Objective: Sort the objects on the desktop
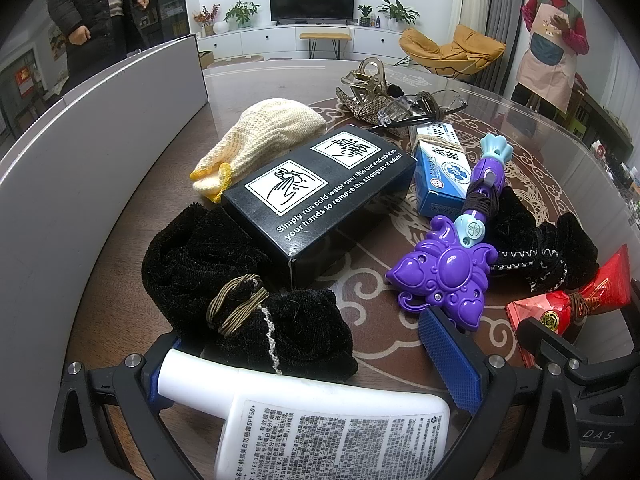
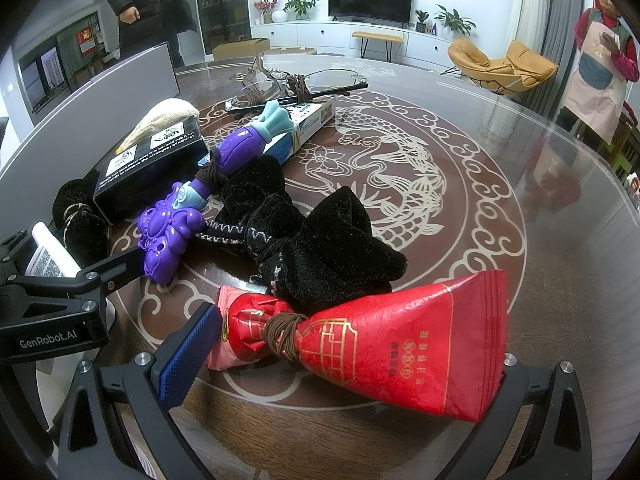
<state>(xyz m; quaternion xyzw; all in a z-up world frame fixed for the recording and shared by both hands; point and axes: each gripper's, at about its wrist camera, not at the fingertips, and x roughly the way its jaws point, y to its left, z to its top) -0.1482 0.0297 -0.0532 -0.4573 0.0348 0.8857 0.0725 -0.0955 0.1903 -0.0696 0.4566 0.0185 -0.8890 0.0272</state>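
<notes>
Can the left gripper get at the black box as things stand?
Probably not directly. The left gripper has a white sunscreen tube between its fingers, and a black velvet pouch lies between it and the black box.

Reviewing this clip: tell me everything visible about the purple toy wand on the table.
The purple toy wand is glossy moulded plastic: an ornate butterfly-like head with small gems, a light blue collar, a purple shaft and a pale blue flared end. A dark brown elastic band is wound around its shaft. It lies flat on the patterned table, its flared end resting on the blue and white box, its shaft against a black velvet pouch. The left gripper's blue pad sits just below its head.
</notes>
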